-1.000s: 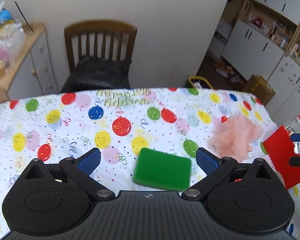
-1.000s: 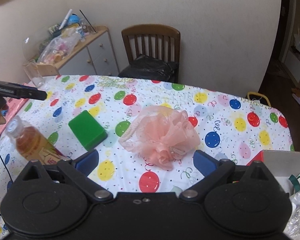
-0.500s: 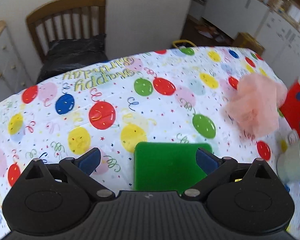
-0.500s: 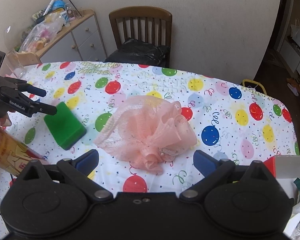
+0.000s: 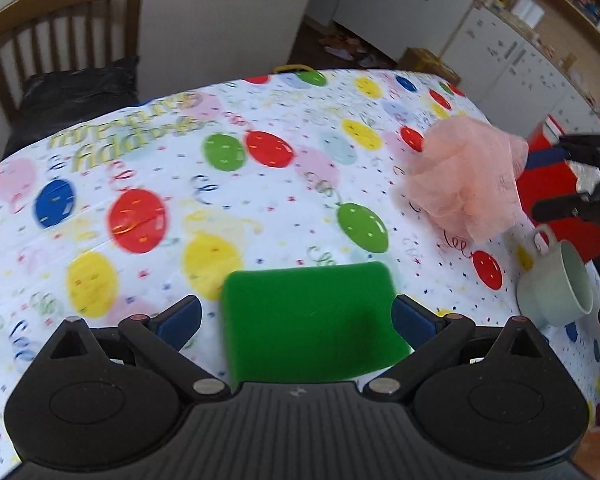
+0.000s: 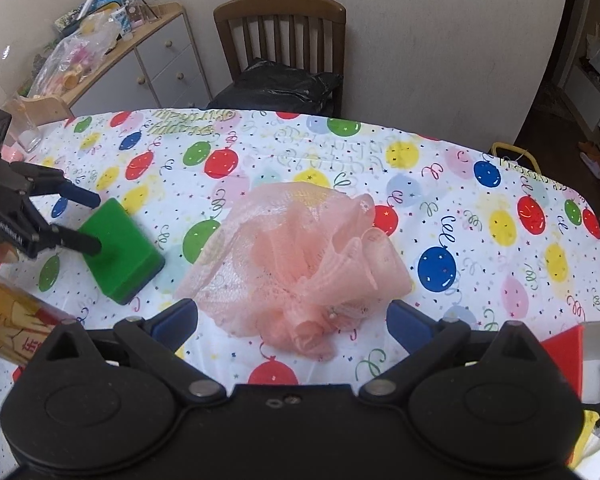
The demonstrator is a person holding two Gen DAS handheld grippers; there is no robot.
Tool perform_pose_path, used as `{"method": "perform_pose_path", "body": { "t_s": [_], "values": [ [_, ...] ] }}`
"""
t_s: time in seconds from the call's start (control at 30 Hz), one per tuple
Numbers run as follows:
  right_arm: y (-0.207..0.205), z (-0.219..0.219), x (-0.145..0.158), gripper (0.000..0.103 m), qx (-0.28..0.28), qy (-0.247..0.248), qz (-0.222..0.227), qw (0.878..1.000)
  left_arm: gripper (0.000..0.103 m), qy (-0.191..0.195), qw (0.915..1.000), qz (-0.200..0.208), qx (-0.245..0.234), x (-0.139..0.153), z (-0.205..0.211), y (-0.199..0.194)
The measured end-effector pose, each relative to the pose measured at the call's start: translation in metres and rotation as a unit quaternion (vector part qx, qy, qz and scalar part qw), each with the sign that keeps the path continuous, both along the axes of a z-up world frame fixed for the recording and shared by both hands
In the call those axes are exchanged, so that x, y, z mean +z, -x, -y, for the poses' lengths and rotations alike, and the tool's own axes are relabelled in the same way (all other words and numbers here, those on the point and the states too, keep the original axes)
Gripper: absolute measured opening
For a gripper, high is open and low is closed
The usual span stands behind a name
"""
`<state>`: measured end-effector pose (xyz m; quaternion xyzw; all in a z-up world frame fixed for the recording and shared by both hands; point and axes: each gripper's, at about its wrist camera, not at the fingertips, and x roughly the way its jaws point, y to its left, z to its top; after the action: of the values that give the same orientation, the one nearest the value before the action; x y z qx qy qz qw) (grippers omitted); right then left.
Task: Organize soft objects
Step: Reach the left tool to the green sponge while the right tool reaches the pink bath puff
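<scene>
The green sponge [image 5: 312, 316] is sitting flat between the left gripper's [image 5: 296, 314] spread fingers, the pink mesh pouf [image 6: 300, 264] is lying just ahead of the equally spread right gripper [image 6: 292, 316], so each should be squeezing gently, centred, before lifting.

1. The left gripper [image 5: 296, 316] is built of matte black plastic, with blue pads [image 5: 180, 318] on its fingers.
2. Silver pivot screws and a ribbed centre plate are seen.
3. The right gripper [image 6: 292, 318] is made alike; white lettering is printed on the left one's side.
</scene>
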<state>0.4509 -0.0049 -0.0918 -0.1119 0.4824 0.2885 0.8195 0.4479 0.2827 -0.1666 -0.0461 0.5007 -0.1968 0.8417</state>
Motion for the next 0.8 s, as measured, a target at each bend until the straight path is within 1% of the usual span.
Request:
{"method": "perform_pose_path", "body": {
  "t_s": [0.13, 0.27, 0.37, 0.43, 0.47, 0.5, 0.53, 0.6, 0.63, 0.73, 0.77, 0.8],
  "values": [
    [-0.009, -0.003, -0.006, 0.101, -0.011, -0.002, -0.006, 1.000, 0.102, -0.012, 0.9998, -0.005, -0.017, -0.008, 0.010, -0.005],
    [-0.017, -0.008, -0.014, 0.101, -0.017, 0.007, -0.008, 1.000, 0.101, -0.024, 0.9996, -0.010, -0.015, -0.017, 0.014, -0.008],
    [-0.021, -0.010, -0.021, 0.096, -0.023, 0.014, -0.011, 1.000, 0.099, -0.023, 0.9996, -0.005, -0.014, -0.019, 0.014, -0.006],
    [-0.024, -0.012, -0.026, 0.084, -0.025, 0.019, -0.015, 0.999, 0.097, -0.025, 0.9996, 0.000, -0.011, -0.019, 0.015, -0.004],
    [-0.025, -0.012, -0.029, 0.080, -0.025, 0.020, -0.018, 0.999, 0.096, -0.027, 0.9996, 0.002, -0.009, -0.019, 0.016, -0.003],
    [-0.025, -0.013, -0.031, 0.073, -0.025, 0.021, -0.021, 0.999, 0.095, -0.028, 0.9996, 0.004, -0.007, -0.019, 0.016, -0.002],
    [-0.025, -0.015, -0.033, 0.061, -0.024, 0.023, -0.022, 0.999, 0.094, -0.030, 0.9995, 0.007, -0.005, -0.018, 0.016, -0.001],
    [-0.024, -0.017, -0.037, 0.046, -0.023, 0.029, -0.023, 0.999, 0.092, -0.036, 0.9993, 0.012, 0.001, -0.017, 0.017, 0.002],
    [-0.023, -0.018, -0.037, 0.041, -0.023, 0.030, -0.021, 0.999, 0.091, -0.039, 0.9991, 0.015, 0.003, -0.016, 0.018, 0.003],
    [-0.020, -0.021, -0.036, 0.032, -0.019, 0.032, -0.012, 0.999, 0.087, -0.045, 0.9986, 0.023, 0.014, -0.014, 0.019, 0.008],
    [-0.020, -0.021, -0.035, 0.030, -0.019, 0.034, -0.009, 0.999, 0.086, -0.048, 0.9984, 0.027, 0.017, -0.014, 0.019, 0.010],
    [-0.019, -0.021, -0.033, 0.026, -0.020, 0.033, -0.005, 0.999, 0.083, -0.049, 0.9982, 0.029, 0.021, -0.013, 0.019, 0.011]
  ]
}}
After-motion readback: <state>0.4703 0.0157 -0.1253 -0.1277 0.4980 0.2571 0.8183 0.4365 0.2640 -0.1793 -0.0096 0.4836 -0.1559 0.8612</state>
